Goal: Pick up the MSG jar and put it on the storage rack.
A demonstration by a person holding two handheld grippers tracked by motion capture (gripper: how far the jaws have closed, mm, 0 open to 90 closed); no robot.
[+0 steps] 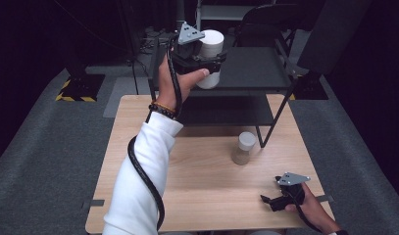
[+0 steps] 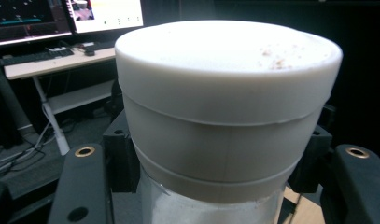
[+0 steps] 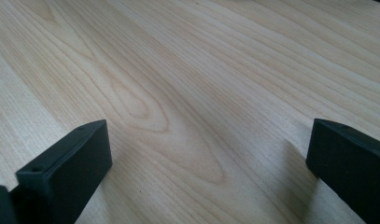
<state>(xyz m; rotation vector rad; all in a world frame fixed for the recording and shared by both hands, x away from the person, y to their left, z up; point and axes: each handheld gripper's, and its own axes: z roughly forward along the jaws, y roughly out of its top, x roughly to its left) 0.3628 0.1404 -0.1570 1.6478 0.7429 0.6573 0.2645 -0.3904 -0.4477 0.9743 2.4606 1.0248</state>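
A large jar with a wide white lid [image 1: 211,41] is held up in the air at the back of the table, over the top of a black metal shelf [image 1: 256,68]. My left gripper [image 1: 212,61] is shut on its clear body just under the lid. In the left gripper view the jar [image 2: 225,107] sits close between the two black jaws of the left gripper [image 2: 215,191]. My right gripper [image 1: 273,199] rests low at the table's front right corner. Its jaws stand wide apart over bare wood in the right gripper view [image 3: 206,154], holding nothing.
A small jar with a white lid and beige contents [image 1: 243,148] stands on the wooden table [image 1: 197,186], just in front of the shelf's leg. A black chair [image 1: 265,24] is behind the shelf. A desk with monitors [image 2: 52,60] lies beyond the left gripper.
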